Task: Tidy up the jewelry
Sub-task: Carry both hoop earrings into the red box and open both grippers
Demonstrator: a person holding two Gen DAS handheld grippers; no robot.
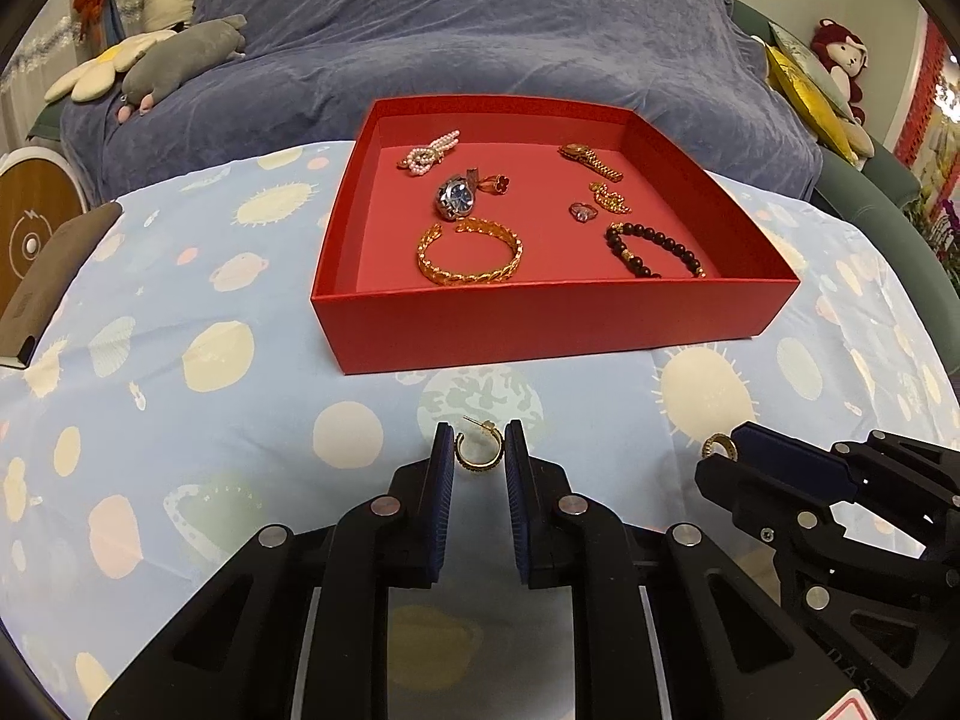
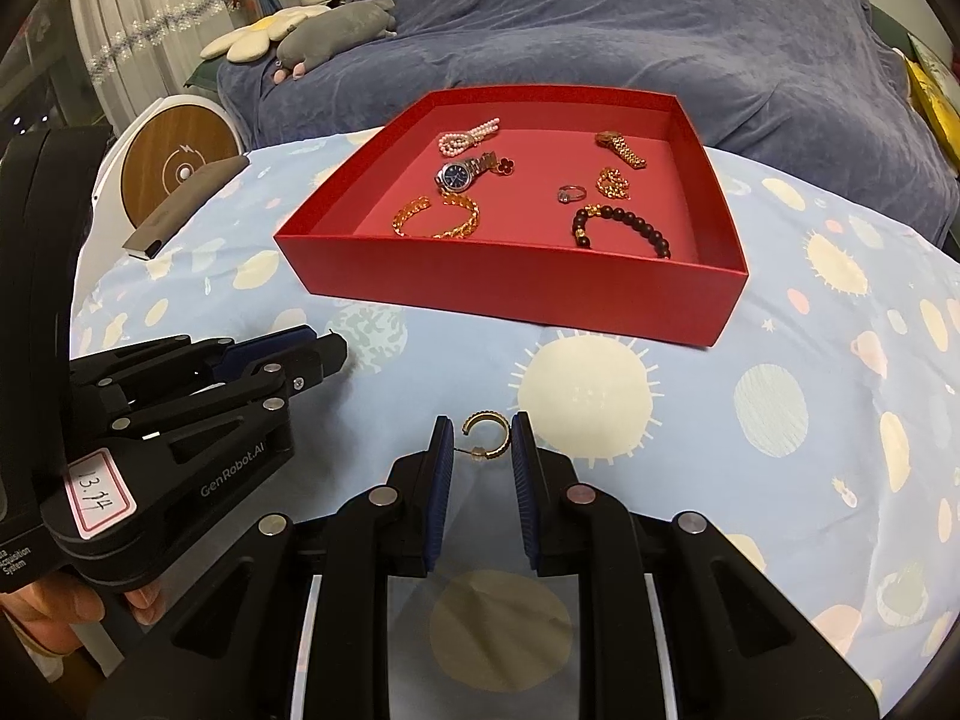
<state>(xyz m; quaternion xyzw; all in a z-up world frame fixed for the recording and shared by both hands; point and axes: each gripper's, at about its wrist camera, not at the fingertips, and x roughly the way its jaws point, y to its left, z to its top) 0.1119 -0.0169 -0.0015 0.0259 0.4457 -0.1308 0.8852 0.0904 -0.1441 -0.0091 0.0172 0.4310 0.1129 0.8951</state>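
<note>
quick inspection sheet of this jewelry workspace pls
surface: table under a pale blue cloth printed with suns and planets
job's things: open red box holding gold chain bracelet, black bead bracelet, blue-dial watch, pearl clip and small rings; two gold hoop earrings on the cloth
clutter: dark flat case at the left edge
grippers: left gripper open around one hoop earring; right gripper open around the other earring
cables: nothing seen
surroundings: blue-covered sofa with plush toys

Home bedroom: blanket-draped bed (image 1: pixel 480 30), plush toys (image 1: pixel 180 57), curtains (image 2: pixel 144 18).
</note>
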